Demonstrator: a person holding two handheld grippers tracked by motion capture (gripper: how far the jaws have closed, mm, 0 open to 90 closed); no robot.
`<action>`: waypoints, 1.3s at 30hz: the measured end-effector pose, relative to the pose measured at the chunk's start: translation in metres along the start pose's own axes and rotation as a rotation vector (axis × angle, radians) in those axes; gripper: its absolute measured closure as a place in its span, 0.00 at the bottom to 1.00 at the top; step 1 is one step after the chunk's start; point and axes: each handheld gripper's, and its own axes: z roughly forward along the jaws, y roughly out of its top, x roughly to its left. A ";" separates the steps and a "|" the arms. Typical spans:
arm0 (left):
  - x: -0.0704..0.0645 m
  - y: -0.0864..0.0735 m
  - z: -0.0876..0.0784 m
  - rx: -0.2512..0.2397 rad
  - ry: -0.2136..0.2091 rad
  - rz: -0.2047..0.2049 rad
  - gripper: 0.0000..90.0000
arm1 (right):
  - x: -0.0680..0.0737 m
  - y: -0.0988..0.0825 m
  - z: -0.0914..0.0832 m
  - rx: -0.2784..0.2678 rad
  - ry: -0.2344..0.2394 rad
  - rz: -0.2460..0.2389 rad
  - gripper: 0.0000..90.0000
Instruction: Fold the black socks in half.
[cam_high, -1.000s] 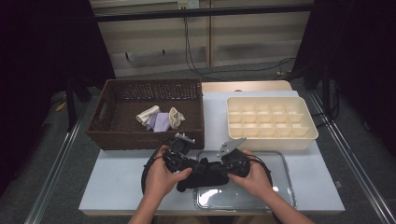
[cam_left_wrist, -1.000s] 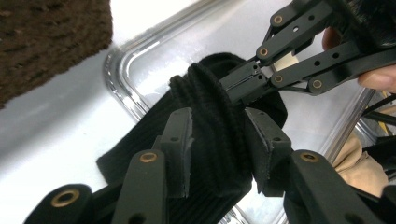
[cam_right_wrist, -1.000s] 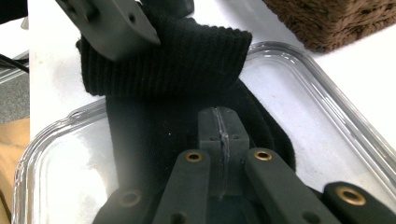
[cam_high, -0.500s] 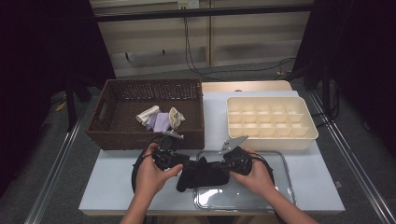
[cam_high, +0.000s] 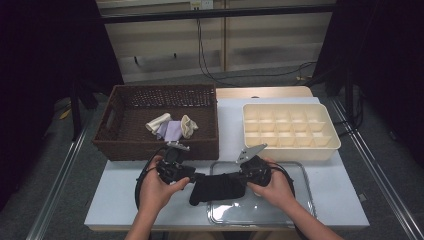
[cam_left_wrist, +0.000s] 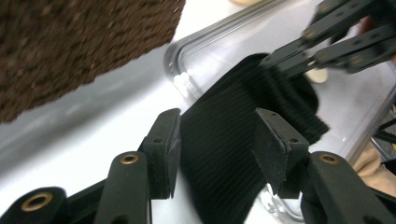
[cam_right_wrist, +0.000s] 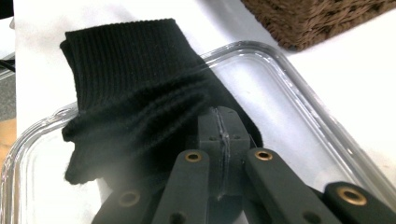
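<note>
Black sock (cam_high: 216, 187) is soft and limp; our right gripper (cam_right_wrist: 219, 122) pinches its edge, left gripper (cam_left_wrist: 217, 149) jaws have just opened, straddling the cuff.

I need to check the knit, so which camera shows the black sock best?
The right gripper view: the black sock shows ribbed cuff and folds, draped over the glass tray rim. The left gripper view shows a ribbed stretch; the high view, a small dark shape.

Wicker basket (cam_high: 156, 145) blocks ahead; table (cam_high: 115, 200) leftward free.
</note>
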 end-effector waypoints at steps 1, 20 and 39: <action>0.001 -0.003 0.002 0.006 -0.008 -0.005 0.58 | 0.000 0.001 -0.002 -0.003 -0.005 0.007 0.99; 0.012 -0.031 0.013 0.004 0.010 -0.043 0.58 | 0.023 0.016 0.007 -0.012 0.046 -0.066 0.98; 0.012 -0.037 0.020 0.008 0.003 -0.057 0.59 | 0.026 0.031 -0.007 -0.059 0.062 -0.066 0.98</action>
